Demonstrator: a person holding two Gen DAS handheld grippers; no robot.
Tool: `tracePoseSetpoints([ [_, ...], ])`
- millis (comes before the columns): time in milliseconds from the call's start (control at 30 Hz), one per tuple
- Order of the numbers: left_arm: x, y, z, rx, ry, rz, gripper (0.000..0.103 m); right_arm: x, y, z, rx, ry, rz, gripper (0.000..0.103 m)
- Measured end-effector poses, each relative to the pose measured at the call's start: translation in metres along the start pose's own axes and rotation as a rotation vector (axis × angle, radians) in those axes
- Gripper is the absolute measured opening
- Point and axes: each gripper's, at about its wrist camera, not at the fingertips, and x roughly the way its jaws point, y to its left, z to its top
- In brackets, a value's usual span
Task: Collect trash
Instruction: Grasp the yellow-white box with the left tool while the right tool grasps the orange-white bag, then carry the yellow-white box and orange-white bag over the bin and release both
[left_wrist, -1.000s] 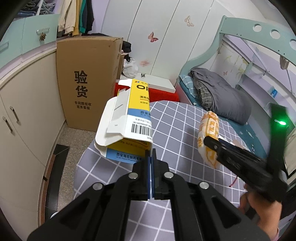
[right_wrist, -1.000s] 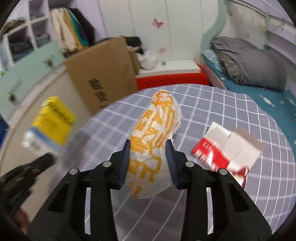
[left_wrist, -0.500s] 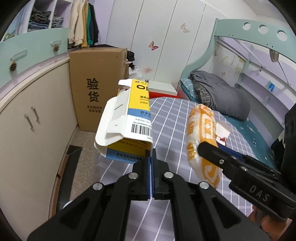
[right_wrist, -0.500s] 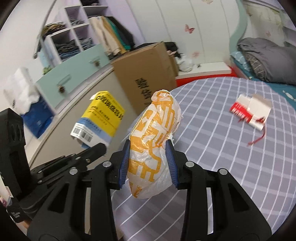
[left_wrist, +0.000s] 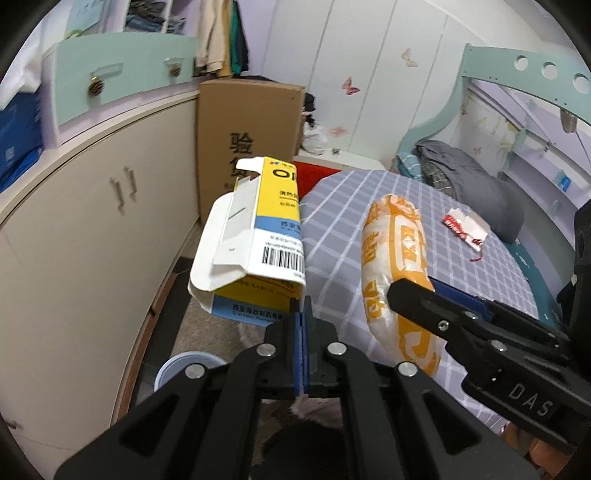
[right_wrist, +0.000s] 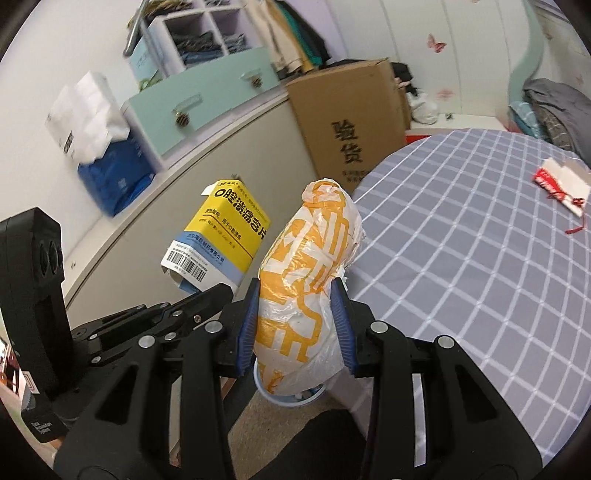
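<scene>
While clamped by a thin lower edge between the pressed-together blue pads of the left gripper (left_wrist: 302, 325), yellow-and-blue carton (left_wrist: 258, 240) held up off the table edge, tilted, white end flaps hanging open, barcode on the white side panel, black print on yellow; same carton (right_wrist: 218, 247) seen from the right wrist just left of the bag. Pinched at mid-body by the right gripper (right_wrist: 297, 328), orange-and-white plastic bag (right_wrist: 306, 291) bulging out above and below the blue pads, crinkled, stuffed full, standing roughly upright; from the left wrist same bag (left_wrist: 399, 273) just right of the carton, right gripper (left_wrist: 417, 291) gripping its lower half. Both items in the air beside the table, near each other, not touching. Below the bag, light blue bin (right_wrist: 295, 397) on the floor, mostly hidden; rim also at lower left of the left view (left_wrist: 184, 363). Round table (right_wrist: 480, 240) under grey cloth with white grid; red-and-white flattened packet (right_wrist: 561, 184) with a red string lying on it, well apart from the grippers. Tall brown cardboard box (right_wrist: 351, 122) with black characters on the floor by cream cabinets (left_wrist: 92, 221); mint drawers (right_wrist: 199, 99) on top, bed with grey bedding (left_wrist: 472, 177) beyond the table
</scene>
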Motion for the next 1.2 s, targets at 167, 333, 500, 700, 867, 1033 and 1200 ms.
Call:
tracePoseSetpoints([
  [167, 0.003, 0.035, -0.018, -0.044, 0.025, 0.019, 0.001, 0.030, 0.023, -0.007, -0.032, 0.054, -0.006, 0.037],
  [333, 0.023, 0.077, -0.032, -0.103, 0.081, 0.053, 0.001, 0.065, 0.043, -0.015, -0.060, 0.114, -0.005, 0.037],
  [500, 0.049, 0.110, -0.049, -0.162, 0.159, 0.067, 0.001, 0.099, 0.058, -0.023, -0.084, 0.163, -0.016, 0.037],
  [700, 0.071, 0.132, -0.057, -0.205, 0.212, 0.060, 0.001, 0.127, 0.064, -0.026, -0.102, 0.187, -0.049, 0.037],
  [867, 0.086, 0.149, -0.054, -0.232, 0.246, 0.057, 0.003, 0.142, 0.068, -0.026, -0.104, 0.199, -0.055, 0.037],
  [1033, 0.090, 0.173, -0.053, -0.325, 0.268, 0.106, 0.053, 0.149, 0.068, -0.030, -0.105, 0.217, -0.058, 0.037],
  [1200, 0.080, 0.186, -0.055, -0.362, 0.231, 0.148, 0.053, 0.153, 0.070, -0.031, -0.106, 0.231, -0.050, 0.037],
])
